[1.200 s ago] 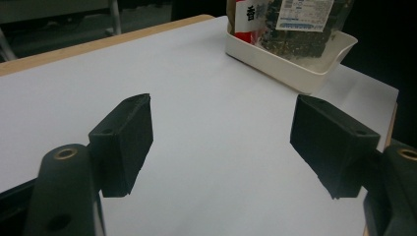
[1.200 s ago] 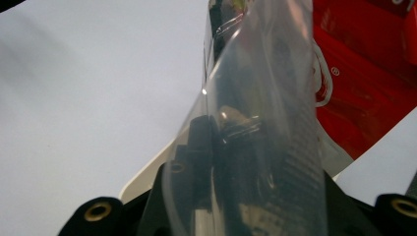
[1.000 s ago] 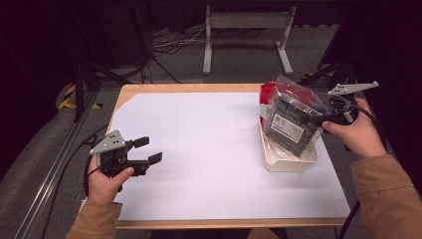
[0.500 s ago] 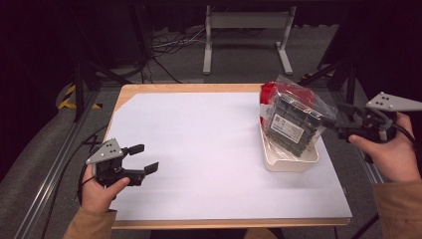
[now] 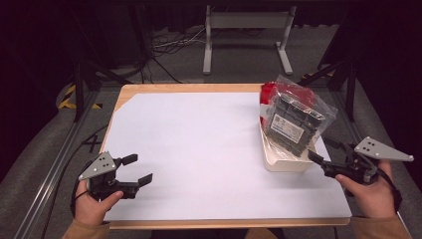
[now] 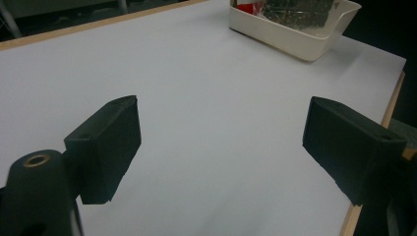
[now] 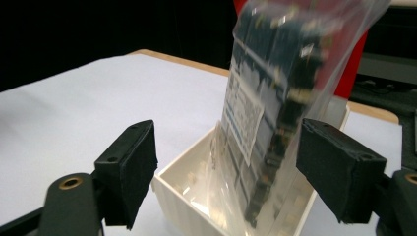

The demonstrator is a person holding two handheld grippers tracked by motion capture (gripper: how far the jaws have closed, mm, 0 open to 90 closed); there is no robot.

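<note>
Each gripper, left [image 5: 133, 169] and right [image 5: 322, 160], is black, with blocky jaws, a brass-ringed hole near the base, a grey three-cornered plate with dark holes on top, and tan sleeves [image 5: 84, 230] behind.

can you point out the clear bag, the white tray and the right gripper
clear bag [image 5: 293, 119], high view, on the dark pack inside the plastic
white tray [image 5: 288, 163], high view, on its near outer wall
right gripper [image 5: 323, 162], high view, between its open jaw tips

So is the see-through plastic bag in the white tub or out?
In. The clear plastic bag stands leaning inside the white plastic tub, poking above its rim.
</note>
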